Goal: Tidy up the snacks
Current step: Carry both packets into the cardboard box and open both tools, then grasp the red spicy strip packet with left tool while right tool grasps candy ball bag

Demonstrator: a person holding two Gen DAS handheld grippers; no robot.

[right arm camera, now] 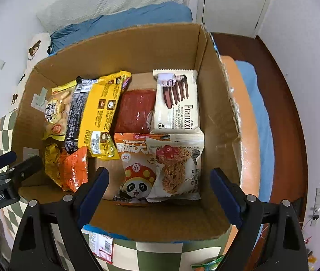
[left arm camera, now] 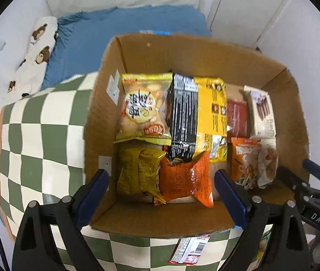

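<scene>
Open left hand-held gripper [left arm camera: 161, 194], open right hand-held gripper [right arm camera: 160, 192], snack-filled cardboard box [right arm camera: 150, 43]

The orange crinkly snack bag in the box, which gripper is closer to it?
Left. The left gripper hangs right over the orange bag, open and empty. The right gripper hovers farther to its right, above the panda packet.

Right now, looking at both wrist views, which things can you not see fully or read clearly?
- Red packet, right wrist view: partly covered by the Franzzi cookie pack.
- Snack packet on the checkered cloth, left wrist view: its upper part is hidden behind the cardboard box, print too small.
- Panda packet: overlapped by the oat cookie pack.
</scene>
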